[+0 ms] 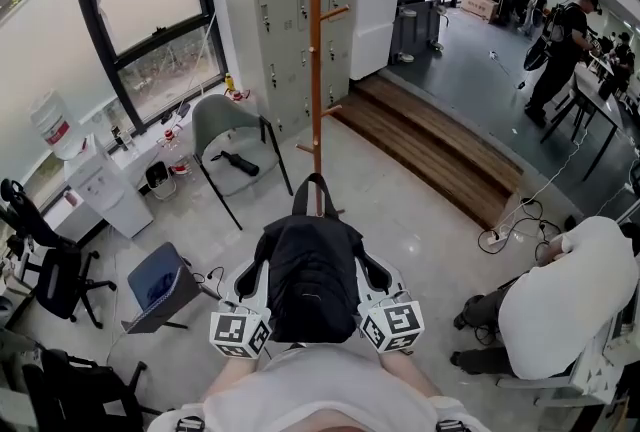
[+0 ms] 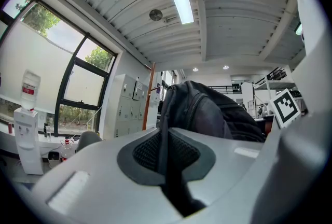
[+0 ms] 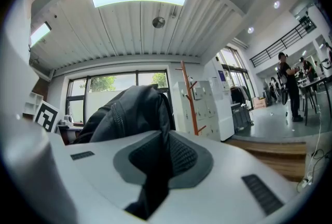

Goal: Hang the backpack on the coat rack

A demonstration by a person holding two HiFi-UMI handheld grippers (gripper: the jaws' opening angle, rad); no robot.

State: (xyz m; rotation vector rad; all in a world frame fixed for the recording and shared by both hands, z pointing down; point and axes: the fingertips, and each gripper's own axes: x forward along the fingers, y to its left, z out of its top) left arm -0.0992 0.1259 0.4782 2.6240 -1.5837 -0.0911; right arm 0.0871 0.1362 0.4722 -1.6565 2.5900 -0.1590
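Your left hand-held gripper (image 1: pixel 256 278) and right hand-held gripper (image 1: pixel 374 278) each clamp nearly closed on the backpack (image 1: pixel 310 285), carried between them; coat rack (image 1: pixel 316 70) stands apart at 12 o'clock, so hanging remains undone

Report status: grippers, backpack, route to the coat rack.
Shut on backpack: left hand-held gripper, right hand-held gripper. Held up, not yet hung. Dead ahead, coat rack; nothing seen between.
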